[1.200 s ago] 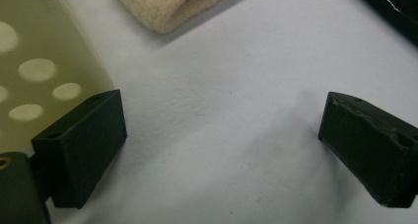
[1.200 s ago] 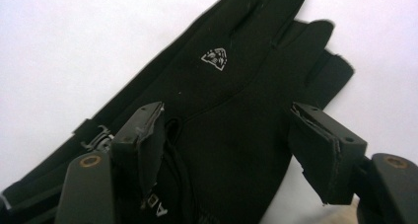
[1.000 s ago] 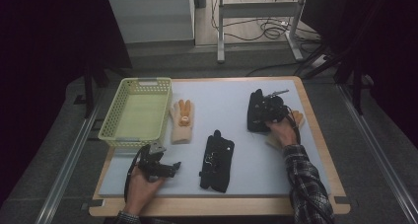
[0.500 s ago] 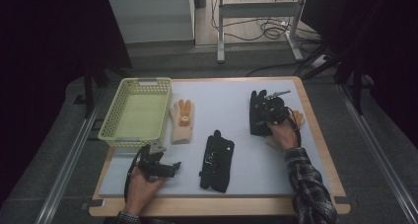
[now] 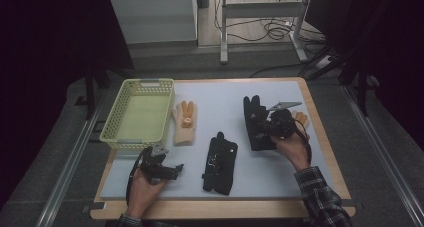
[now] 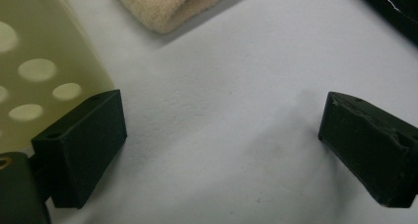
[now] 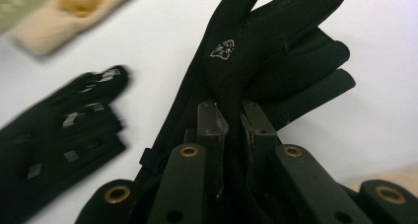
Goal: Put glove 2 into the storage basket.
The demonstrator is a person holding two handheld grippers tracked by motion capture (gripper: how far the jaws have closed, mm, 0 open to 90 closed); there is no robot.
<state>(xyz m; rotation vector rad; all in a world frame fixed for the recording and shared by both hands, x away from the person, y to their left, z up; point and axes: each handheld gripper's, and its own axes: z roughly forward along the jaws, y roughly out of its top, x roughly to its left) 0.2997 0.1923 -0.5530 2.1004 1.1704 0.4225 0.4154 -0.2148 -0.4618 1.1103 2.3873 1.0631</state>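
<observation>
Your right gripper [image 7: 235, 135] had its jaws pinched on a fold of the black glove [image 7: 261, 46], the fabric squeezed between the two metal pads. In the right gripper view that glove rose from the jaws with its fingers spread and a small white logo on its back. From the high view, the right gripper [image 5: 272, 127] sat over the wrist end of the glove [image 5: 253, 118] at the right of the mat, with your right hand [image 5: 291, 147] behind it, sleeve in plaid. A beige-and-orange glove [image 5: 301, 119] lay just beside it, towards the right edge, partly hidden by the gripper.

Your left gripper [image 6: 222, 145] had its jaws wide apart, holding nothing; bare mat [image 6: 222, 86] showed between them. In the high view the left gripper [image 5: 167, 171] rested low at the near left corner of the mat [image 5: 220, 102], in your left hand [image 5: 142, 189], just in front of the basket.

A second black glove [image 5: 220, 162], with small grey patches, lay flat near the middle of the mat, between the two grippers and apart from both. It appeared blurred at the left of the right gripper view [image 7: 64, 130].

Another beige glove [image 5: 184, 123] with orange fingers lay just beside the right wall of the yellow-green basket [image 5: 112, 122]; I could not tell whether they touched. Its cuff showed at the top of the left gripper view [image 6: 167, 7], with the perforated basket wall [image 6: 44, 61] at the left.

The mat sat on a wood-edged table [image 5: 320, 132].
</observation>
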